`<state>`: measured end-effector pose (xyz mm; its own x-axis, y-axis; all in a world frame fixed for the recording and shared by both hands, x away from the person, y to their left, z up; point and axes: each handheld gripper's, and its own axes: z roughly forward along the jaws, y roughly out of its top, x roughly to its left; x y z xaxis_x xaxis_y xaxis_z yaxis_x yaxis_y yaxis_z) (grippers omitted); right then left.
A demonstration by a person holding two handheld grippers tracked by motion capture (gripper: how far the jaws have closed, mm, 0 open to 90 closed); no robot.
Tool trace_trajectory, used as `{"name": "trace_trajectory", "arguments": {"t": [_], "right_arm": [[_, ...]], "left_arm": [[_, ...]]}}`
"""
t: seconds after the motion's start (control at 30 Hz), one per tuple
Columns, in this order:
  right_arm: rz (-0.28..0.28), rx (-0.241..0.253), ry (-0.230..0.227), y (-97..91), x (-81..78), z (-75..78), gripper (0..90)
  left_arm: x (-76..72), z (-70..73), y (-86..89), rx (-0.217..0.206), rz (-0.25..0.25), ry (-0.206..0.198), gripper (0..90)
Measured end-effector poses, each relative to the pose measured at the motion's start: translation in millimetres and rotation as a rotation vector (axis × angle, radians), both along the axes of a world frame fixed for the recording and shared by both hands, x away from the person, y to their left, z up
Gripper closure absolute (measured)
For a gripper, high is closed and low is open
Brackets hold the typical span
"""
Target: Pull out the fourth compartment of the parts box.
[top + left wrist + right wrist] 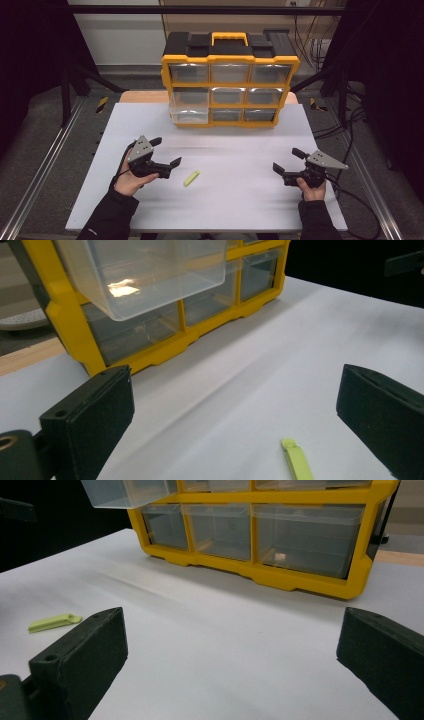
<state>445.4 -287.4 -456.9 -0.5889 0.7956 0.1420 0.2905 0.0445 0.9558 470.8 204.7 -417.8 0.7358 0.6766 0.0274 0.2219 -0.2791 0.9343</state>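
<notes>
1. Yellow-green strip [191, 178]: a small flat piece lying on the white surface [235, 200], well in front of the drawer cabinet [230, 80] and toward its left end. In the left gripper view it lies low between the jaws [297, 459]; in the right gripper view it lies far to the left [54, 622].
2. Left tongs [166, 154]: jaws wide apart, holding nothing, just beside the strip on the side away from the cabinet's right end.
3. Open drawer [188, 106]: the clear drawer at the left of the cabinet's middle row stands pulled out toward the person; it appears empty and is the likely destination.
4. Right tongs [288, 161]: jaws also apart and empty, well clear of the strip, in front of the cabinet's right end.
5. Risk, grasp: the strip is thin and lies flat, so the closing jaws may slide over it or push it along the surface instead of pinching it.
6. Risk, carry: a grip on one end alone may let the strip pivot and drop short of the cabinet.
7. Risk, placement: the drawer overhangs the row below; a low approach could knock its front lip and push it shut or shift the cabinet.
</notes>
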Motion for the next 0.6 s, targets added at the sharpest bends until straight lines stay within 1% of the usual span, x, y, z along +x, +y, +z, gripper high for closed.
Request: {"name": "trace_trajectory", "arguments": {"t": [0.1, 0.43, 0.6], "right_arm": [[0.000, -0.002, 0.001, 0.0, 0.1, -0.1, 0.5], [0.004, -0.005, -0.002, 0.1, 0.7, -0.5, 0.5], [0.004, -0.003, 0.000, 0.1, 0.6, -0.3, 0.5]], "left_arm": [[-0.1, -2.4, -3.6, 0.011, -0.011, 0.009, 2.0], [-1.1, -7.5, -10.9, 0.024, -0.029, 0.030, 2.0], [-1.3, -11.8, -16.3, 0.042, -0.042, 0.043, 2.0]]}}
